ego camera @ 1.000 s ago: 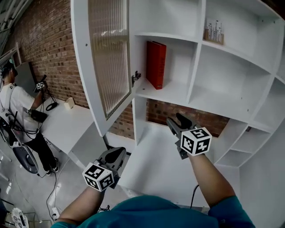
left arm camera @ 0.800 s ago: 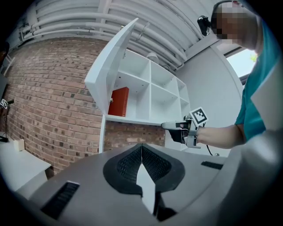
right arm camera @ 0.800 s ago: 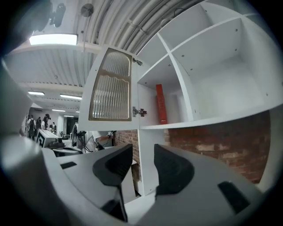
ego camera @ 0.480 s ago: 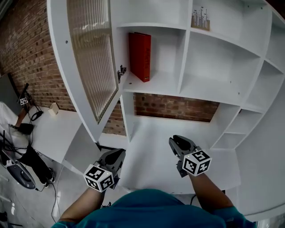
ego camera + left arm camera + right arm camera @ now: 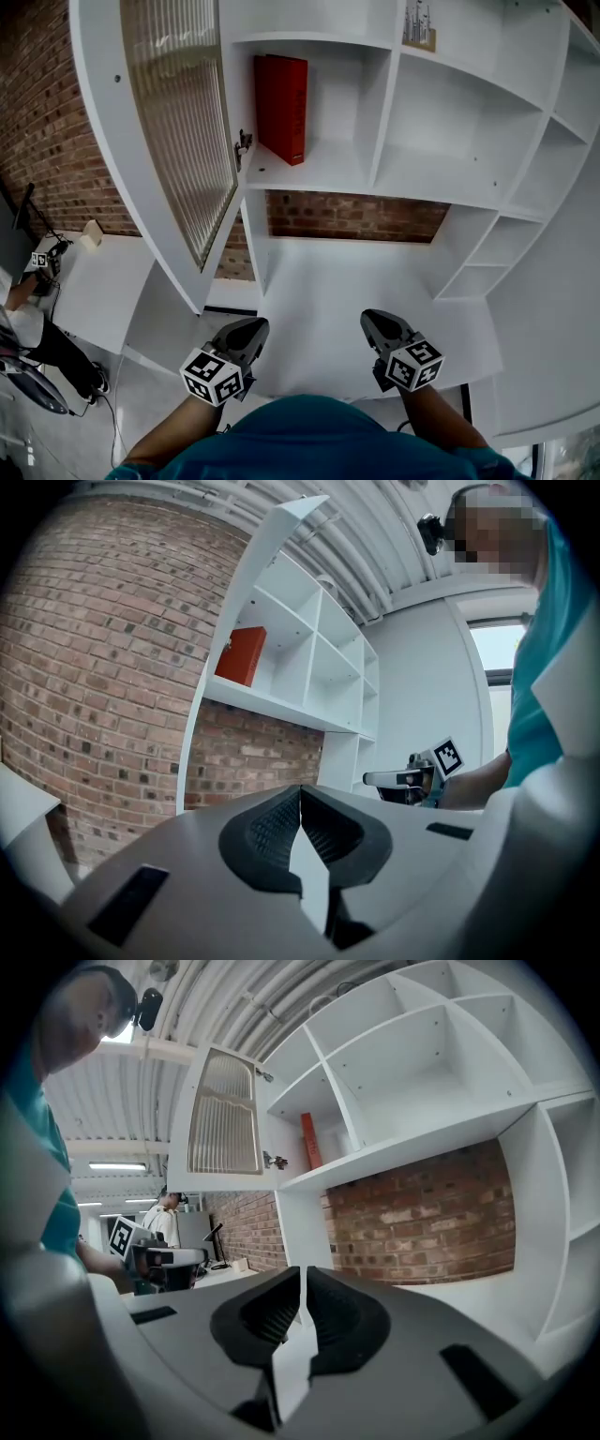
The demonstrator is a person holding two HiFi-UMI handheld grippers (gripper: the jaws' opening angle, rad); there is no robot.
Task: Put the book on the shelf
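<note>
Your left tool (image 5: 248,328) is pinched together, empty; your right tool's (image 5: 378,322) jaws are closing on nothing. Both hover above the white tabletop (image 5: 328,291). The red hardback book (image 5: 281,108) stands upright in the white shelf unit (image 5: 382,103), beside its ribbed-glass door (image 5: 178,131).

No print is legible anywhere; the book (image 5: 280,108), at about eleven o'clock, is too small to show any lettering.

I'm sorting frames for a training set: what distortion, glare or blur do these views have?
Head view: wide-angle bend curves the shelf unit; the red book is sharp. Left gripper view: strong fisheye, dark corners, brick wall bowed, window blown out. Right gripper view: same fisheye, ceiling light strips glaring at left.
</note>
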